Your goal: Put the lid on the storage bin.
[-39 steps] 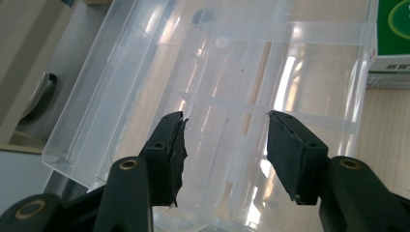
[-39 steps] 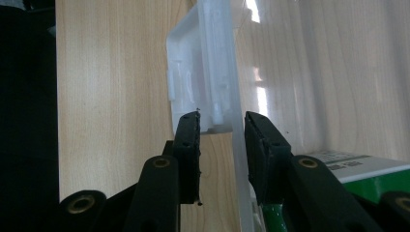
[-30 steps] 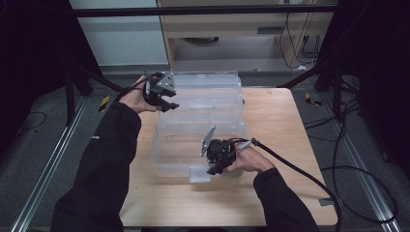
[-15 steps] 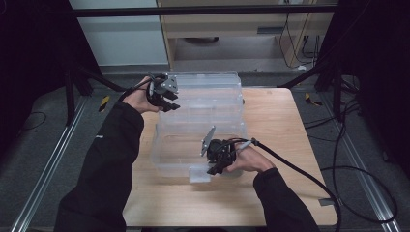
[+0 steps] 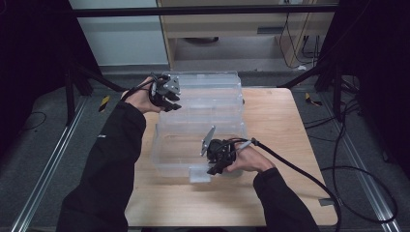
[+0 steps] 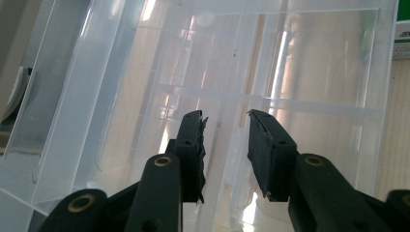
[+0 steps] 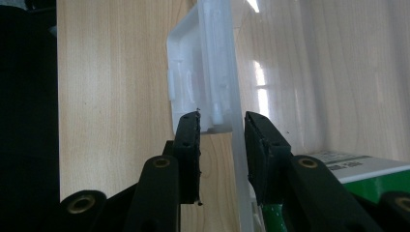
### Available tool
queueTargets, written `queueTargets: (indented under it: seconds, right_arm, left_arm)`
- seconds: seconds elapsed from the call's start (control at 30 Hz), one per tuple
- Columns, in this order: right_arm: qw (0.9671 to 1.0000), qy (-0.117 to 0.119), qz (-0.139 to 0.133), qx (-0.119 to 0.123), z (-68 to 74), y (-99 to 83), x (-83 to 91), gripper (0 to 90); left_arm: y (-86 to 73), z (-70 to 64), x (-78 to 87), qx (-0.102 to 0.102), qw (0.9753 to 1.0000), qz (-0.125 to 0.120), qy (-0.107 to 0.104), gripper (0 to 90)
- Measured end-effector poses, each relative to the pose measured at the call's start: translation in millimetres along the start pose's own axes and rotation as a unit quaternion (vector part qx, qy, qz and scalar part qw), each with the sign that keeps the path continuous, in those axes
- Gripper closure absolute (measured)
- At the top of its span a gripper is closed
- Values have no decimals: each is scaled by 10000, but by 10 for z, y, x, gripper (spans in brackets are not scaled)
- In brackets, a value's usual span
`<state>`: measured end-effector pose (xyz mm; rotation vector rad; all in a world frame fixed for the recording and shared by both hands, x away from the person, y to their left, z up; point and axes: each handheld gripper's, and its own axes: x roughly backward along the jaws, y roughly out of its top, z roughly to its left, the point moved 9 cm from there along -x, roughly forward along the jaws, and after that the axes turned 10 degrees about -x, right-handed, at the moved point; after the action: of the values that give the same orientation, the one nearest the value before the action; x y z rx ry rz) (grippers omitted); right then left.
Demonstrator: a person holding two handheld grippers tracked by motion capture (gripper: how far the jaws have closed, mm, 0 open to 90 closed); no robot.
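Right claw stood partly open astride the near wall of the clear box on the tabletop, beside its latch; left claw, partly open, holding nothing, hung over the far lid, bare wood alongside

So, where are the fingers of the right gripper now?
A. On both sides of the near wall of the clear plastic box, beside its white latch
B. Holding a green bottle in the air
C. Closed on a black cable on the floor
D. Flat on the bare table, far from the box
A: in the right gripper view, the right gripper has one finger on each side of the clear plastic box wall, next to the white latch.
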<state>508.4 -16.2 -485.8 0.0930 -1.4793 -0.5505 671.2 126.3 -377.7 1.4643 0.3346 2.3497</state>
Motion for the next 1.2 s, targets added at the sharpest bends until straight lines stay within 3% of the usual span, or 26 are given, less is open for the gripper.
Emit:
queueTargets:
  seconds: [0.43,0.63,1.2]
  right_arm:
    - [10000,-4,8,-7,-2,1,0,682]
    - [10000,-11,20,-31,-2,2,0,682]
    - [10000,-24,4,-41,-4,3,0,686]
  left_arm:
    - [30,-7,-84,-144,9998,83,-58,695]
    - [24,21,-78,-142,9998,149,-27,761]
    - [75,2,-48,-227,9992,145,-293,851]
